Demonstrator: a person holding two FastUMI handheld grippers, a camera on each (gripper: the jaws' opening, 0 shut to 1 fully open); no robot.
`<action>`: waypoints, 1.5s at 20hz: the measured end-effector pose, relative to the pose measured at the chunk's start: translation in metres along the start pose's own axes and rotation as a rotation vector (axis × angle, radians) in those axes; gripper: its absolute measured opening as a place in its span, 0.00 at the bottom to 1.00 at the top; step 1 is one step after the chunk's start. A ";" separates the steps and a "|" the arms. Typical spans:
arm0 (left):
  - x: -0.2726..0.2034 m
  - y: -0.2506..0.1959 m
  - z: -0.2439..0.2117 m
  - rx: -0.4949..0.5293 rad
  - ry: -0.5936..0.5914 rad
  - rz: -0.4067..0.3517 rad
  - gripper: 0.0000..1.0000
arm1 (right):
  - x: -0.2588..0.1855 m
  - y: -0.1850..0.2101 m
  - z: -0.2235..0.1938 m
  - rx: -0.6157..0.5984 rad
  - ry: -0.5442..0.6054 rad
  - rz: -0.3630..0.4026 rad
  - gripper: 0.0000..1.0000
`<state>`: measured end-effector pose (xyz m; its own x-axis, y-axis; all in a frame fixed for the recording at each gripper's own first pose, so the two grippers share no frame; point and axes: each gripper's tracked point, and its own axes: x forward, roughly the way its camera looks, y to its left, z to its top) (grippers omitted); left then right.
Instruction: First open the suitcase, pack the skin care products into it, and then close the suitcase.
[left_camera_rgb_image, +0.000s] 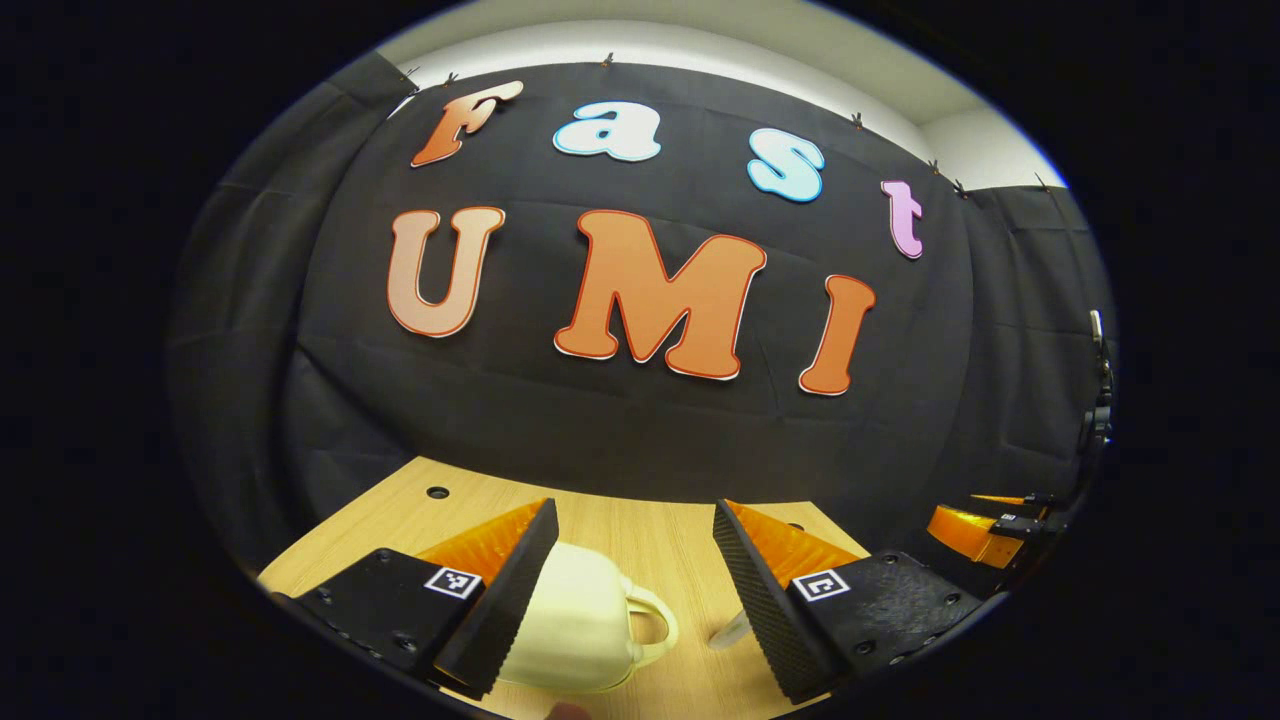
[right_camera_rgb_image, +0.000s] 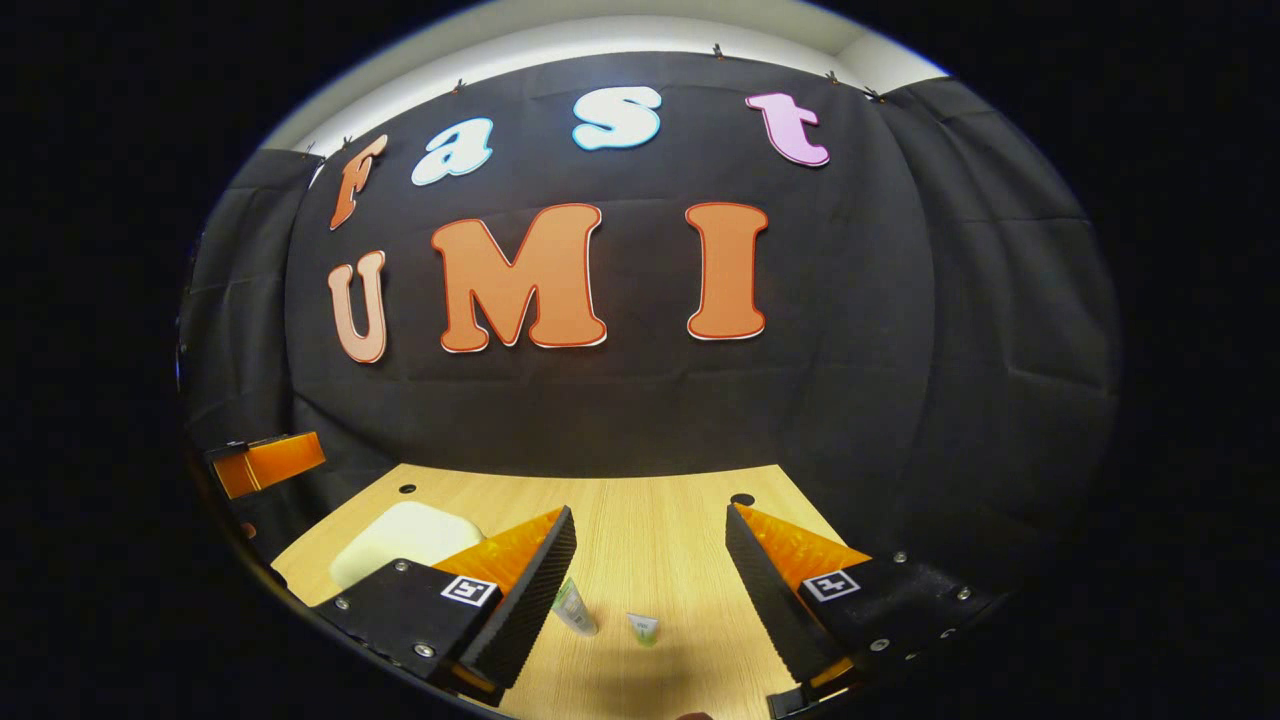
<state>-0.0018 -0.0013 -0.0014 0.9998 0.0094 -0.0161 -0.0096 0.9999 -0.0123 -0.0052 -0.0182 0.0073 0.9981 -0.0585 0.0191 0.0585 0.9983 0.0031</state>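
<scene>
1. Black cloth hangs behind a light wooden table (left_camera_rgb_image: 640, 530) in the left gripper view; the table's far edge runs just under the cloth, with a round hole near its far left corner.
2. My left gripper (left_camera_rgb_image: 625, 590) is held low over the near part of the table, pointing toward the wall, its jaws spread wide and gripping nothing.
3. A cream suitcase (left_camera_rgb_image: 580, 620) with a loop handle on its right side lies closed on the table between my fingers, close against the left finger; I cannot tell whether it touches.
4. A small tube (left_camera_rgb_image: 728, 630) lies just inside my right finger, partly hidden by it.
5. Bare wood stretches ahead of the suitcase to the far edge. At the far right I see my other gripper (left_camera_rgb_image: 985, 525), beyond the table's corner.
6. In the right gripper view the same table (right_camera_rgb_image: 650, 520) reaches to the cloth, with a hole near each far corner.
7. My right gripper (right_camera_rgb_image: 650, 590) also sits low and level, jaws wide apart and empty.
8. Two small skin care tubes (right_camera_rgb_image: 575, 608) (right_camera_rgb_image: 643, 627) lie on the wood between my fingers, near each other and apart.
9. The suitcase (right_camera_rgb_image: 400, 540) rests to the left, behind my left finger, lid down. My left gripper (right_camera_rgb_image: 265, 462) shows at the far left edge.
</scene>
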 end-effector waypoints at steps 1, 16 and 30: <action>0.001 0.000 -0.002 0.000 0.002 -0.001 0.97 | 0.000 -0.001 0.000 -0.002 -0.001 -0.004 0.95; 0.009 0.012 -0.080 0.441 0.122 0.059 0.98 | -0.006 -0.020 -0.034 -0.003 0.074 -0.045 0.95; 0.025 -0.031 -0.276 1.194 0.403 -0.228 0.98 | -0.034 -0.104 -0.066 0.000 0.152 -0.205 0.95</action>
<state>0.0190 -0.0359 -0.2769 0.8993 0.0421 -0.4353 0.3904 0.3710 0.8426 -0.0439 -0.1201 -0.0594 0.9567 -0.2589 -0.1327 0.2601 0.9655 -0.0086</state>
